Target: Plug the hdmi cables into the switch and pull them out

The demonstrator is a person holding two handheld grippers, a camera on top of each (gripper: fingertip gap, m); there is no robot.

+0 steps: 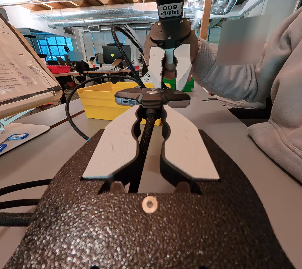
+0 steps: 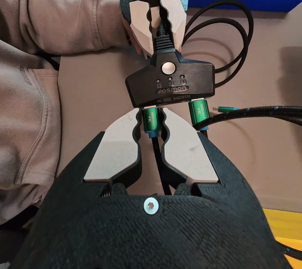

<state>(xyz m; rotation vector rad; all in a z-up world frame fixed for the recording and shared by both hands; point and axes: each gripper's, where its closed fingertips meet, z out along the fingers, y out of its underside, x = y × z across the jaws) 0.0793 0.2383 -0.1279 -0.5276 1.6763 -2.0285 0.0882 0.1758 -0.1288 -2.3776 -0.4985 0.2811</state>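
Observation:
The black HDMI switch [image 2: 170, 81] lies on the tan table [image 2: 98, 97]. My left gripper [image 1: 151, 109] is shut on the ribbed strain relief [image 1: 152, 103] of the switch's own braided cable; it also shows in the right wrist view [image 2: 163, 48]. My right gripper [image 2: 151, 110] is shut on a green HDMI plug [image 2: 151, 120] at the switch's left port, a strip of metal tip still showing. It shows from the left wrist view [image 1: 169, 86] behind the switch [image 1: 152, 95]. A second green plug [image 2: 198, 113] sits in the right port. A third plug [image 2: 223, 109] lies loose on the table.
A yellow bin [image 1: 101, 97] stands just behind the switch, with a green bin [image 1: 189, 85] beyond it. A paper on a stand [image 1: 21, 73] is at the left. Black cable loops [image 2: 237, 40] lie right of the switch. A person's sleeve [image 2: 65, 20] is close by.

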